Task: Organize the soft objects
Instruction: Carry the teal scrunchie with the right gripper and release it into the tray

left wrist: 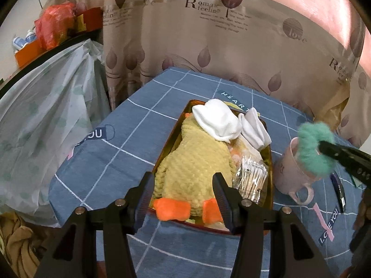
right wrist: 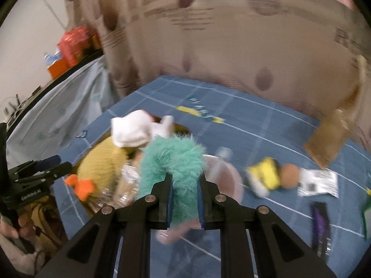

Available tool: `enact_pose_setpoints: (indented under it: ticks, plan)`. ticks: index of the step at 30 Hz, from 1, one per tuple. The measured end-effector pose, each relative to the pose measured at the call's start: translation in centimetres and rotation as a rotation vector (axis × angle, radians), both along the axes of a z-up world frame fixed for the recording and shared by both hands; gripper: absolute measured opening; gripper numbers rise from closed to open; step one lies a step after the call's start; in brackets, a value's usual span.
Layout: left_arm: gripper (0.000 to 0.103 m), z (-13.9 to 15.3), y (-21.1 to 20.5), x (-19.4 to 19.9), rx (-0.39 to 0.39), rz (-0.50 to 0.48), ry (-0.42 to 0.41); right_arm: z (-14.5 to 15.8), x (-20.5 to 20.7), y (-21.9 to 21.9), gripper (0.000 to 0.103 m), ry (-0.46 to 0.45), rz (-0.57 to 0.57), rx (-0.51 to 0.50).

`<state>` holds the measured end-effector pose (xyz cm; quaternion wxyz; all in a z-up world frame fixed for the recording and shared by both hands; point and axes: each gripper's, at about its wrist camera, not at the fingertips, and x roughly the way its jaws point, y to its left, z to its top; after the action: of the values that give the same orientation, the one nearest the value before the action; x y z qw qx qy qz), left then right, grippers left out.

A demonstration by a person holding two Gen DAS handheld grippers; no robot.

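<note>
Gripping teal fuzzy scrunchie (right wrist: 171, 162) btwn right jaws, above pink mug (left wrist: 289, 169) | left jaws released

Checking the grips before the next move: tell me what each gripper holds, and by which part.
The right gripper pinches the teal fluffy scrunchie across one side of its ring. The left gripper holds nothing, open above the yellow plush duck.

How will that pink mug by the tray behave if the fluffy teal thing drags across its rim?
The pink mug stands upright and looks rigid, so it probably won't deform. It seems empty, so likely light enough to tip or slide on the cloth. The teal scrunchie, clamped in the right gripper, looks too soft to push hard.
</note>
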<state>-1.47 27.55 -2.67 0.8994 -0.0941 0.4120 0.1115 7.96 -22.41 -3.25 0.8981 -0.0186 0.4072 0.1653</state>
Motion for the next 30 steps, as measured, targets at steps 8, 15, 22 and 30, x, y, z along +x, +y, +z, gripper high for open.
enact_pose_setpoints:
  ticks: [8,15,22,30]
  plan:
    - [0.053,0.1,0.7,0.0,-0.02,0.012,-0.006,-1.0,1.0,3.1,0.016,0.041,0.085,-0.005]
    - [0.053,0.0,1.0,0.0,-0.027,0.01,-0.003,-1.8,1.7,6.1,0.016,0.077,0.086,-0.005]
    - [0.053,-0.2,1.0,0.1,-0.034,0.011,0.004,-1.5,2.0,15.0,0.017,0.101,0.084,-0.037]
    - [0.053,-0.3,0.9,0.1,-0.031,0.011,0.004,2.4,-0.3,24.7,0.04,0.081,0.105,-0.084]
